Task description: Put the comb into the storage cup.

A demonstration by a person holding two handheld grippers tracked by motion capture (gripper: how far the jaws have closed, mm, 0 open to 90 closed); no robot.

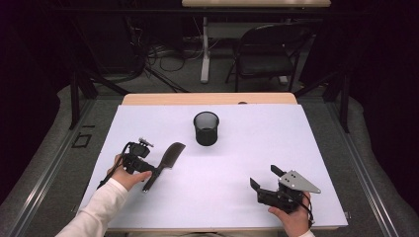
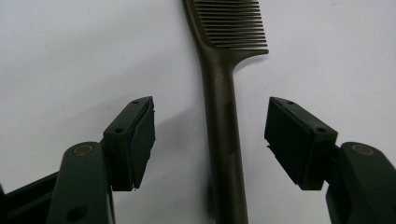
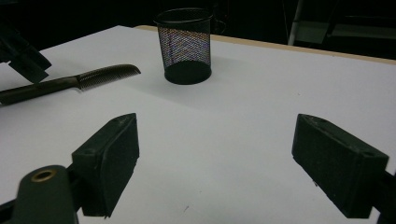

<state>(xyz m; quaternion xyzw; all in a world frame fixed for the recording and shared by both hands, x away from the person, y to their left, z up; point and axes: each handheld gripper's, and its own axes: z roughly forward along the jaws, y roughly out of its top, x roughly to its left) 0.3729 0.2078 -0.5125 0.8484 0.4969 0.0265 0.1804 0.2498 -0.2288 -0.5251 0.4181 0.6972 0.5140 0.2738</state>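
I'm lining up the left hand-held gripper (image 2: pixel 210 140) over the comb (image 2: pixel 224 130), which is lying flat on the tabletop (image 1: pixel 257 148) at its left side, handle running between the wide-open jaws — nothing gripped yet. Next, I judge, I'm needing to close on the handle and carry it toward the mesh cup (image 1: pixel 206 128). The right hand-held gripper (image 1: pixel 267 180) is resting low near the front edge, jaws wide, holding nothing

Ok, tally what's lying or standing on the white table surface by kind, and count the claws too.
Comb: 1, lying flat, its handle between the open jaws of the left claw.
Mesh cup: 1, upright, black, apart from the comb.
Claws: 2, the left claw and the right claw, both open and holding nothing.
Total: 4.
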